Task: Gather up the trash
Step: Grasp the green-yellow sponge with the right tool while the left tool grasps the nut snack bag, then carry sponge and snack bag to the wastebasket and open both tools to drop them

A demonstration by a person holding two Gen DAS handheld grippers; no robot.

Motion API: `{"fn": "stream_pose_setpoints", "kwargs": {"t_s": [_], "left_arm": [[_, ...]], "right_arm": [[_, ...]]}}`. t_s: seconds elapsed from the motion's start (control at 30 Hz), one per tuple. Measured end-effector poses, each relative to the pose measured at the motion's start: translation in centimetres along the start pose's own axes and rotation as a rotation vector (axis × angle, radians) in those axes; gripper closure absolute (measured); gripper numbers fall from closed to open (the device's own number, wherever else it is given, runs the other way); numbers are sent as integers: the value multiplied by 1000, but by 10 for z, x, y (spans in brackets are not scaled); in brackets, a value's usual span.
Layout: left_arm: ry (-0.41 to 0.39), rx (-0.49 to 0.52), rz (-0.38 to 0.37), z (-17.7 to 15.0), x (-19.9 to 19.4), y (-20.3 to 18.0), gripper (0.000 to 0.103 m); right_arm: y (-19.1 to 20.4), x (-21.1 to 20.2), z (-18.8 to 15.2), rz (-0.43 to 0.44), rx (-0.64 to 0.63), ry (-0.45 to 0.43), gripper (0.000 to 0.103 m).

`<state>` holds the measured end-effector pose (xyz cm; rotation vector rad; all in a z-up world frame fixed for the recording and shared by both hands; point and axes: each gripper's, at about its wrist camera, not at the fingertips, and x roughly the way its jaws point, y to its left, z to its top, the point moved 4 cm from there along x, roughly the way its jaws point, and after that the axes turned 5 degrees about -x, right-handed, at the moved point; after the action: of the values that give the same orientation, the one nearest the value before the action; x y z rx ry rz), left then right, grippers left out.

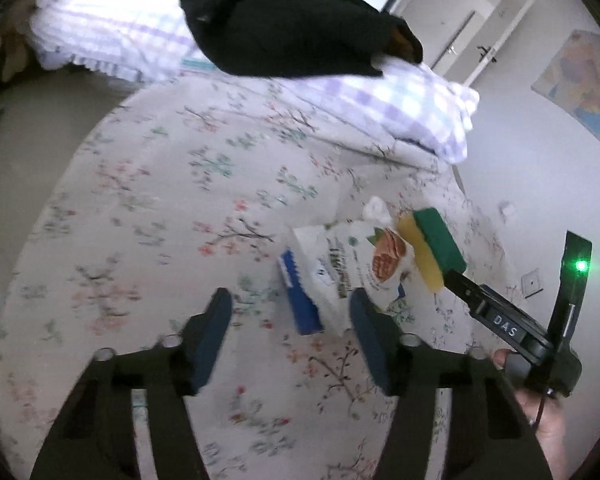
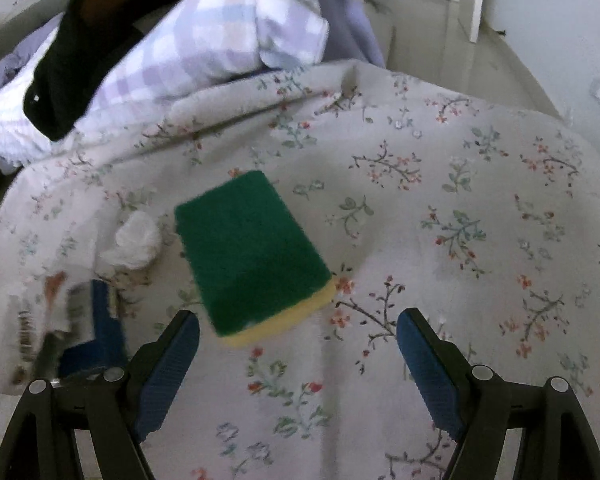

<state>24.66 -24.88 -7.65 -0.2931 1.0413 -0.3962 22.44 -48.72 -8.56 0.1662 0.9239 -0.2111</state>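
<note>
A: We start with the trash: a crumpled white snack wrapper [image 1: 352,264] with a blue edge lies on the floral bedspread [image 1: 160,208], just ahead of our left gripper [image 1: 290,342], toward one o'clock from its fingertips.

B: We also see a small wad of white tissue [image 2: 136,242] at about nine o'clock from the sponge [image 2: 252,252], just beside it. The wrapper [image 2: 60,320] shows blurred at the left edge of the right wrist view.

A: The sponge, green on top and yellow beneath, lies flat on the bedspread [image 2: 440,200], touching the wrapper's far side in our left view.

B: Our left claw stands partly spread, nothing between its blue pads; the wrapper sits beyond the tips, untouched.

A: Our right gripper [image 2: 298,360] is spread wide, empty; the sponge lies at eleven o'clock from its tips, apart from both pads.

B: Outward, at twelve o'clock, we find checked lilac pillows [image 1: 400,96] with a black garment [image 1: 284,20] draped across them. A white door [image 1: 472,28] stands at one o'clock beyond.
</note>
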Motion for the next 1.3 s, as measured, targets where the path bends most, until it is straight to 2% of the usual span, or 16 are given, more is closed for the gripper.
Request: {"fn": "stream_pose_setpoints", "kwargs": {"t_s": [0.1,0.13,0.23,0.33,0.43,0.5,0.57,0.93,1.3], "left_arm": [[12,-8,-16,-4,10,-2,65],[11,-10,-18,-4,13,-3,75],[-2,-10,-37,-3,12,-6,89],[-18,22,-48,-2,9,-10,91],[-35,44,-58,0,2,-13,92],[-50,53,-63,1,-4,-13,92],[-59,61,-69,2,-9,-13,93],[-100,82,-39,2,-47,0,93],[-134,60,18,1,-96,43,93]], "right_arm": [[-1,8,0,8,-8,2,18],[0,10,0,13,-22,-2,18],[6,14,2,-6,-67,-18,18],[11,20,4,-6,-98,-19,23],[16,23,5,36,-102,-11,42],[19,19,7,25,-112,-24,49],[22,12,9,16,-130,-39,52],[33,-39,16,33,-144,-82,52],[79,-88,6,46,-287,-105,52]]}}
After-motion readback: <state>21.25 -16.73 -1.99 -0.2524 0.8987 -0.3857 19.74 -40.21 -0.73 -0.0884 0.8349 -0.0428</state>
